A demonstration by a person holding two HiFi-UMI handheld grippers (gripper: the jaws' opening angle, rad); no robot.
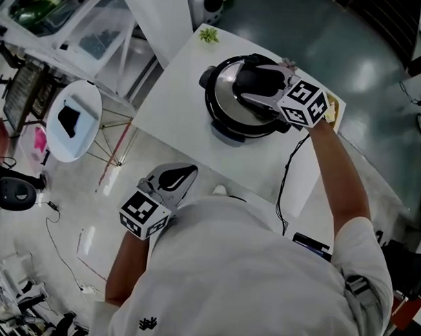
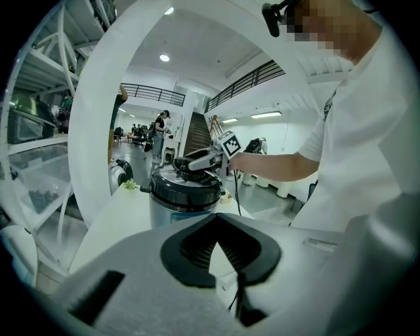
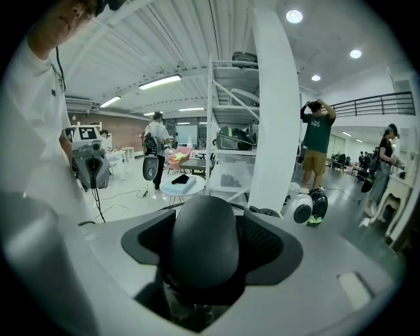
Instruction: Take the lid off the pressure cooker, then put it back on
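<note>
One pressure cooker is seen standing on the far part of the single white tabletop, with its one lid seated on top. Two tongs are held, one in each hand. The right tongs are lowered over the lid, spread about as wide as they go, and the one black handle of the lid is enclosed between the two pads; a firm clamp on it is not shown. The left tongs are kept near the person's body at the near edge of the tabletop, well apart from the cooker, with the tips brought together and nothing caught between them. One small green plant is set at the far corner. One black cord is trailed from the cooker across the tabletop.
</note>
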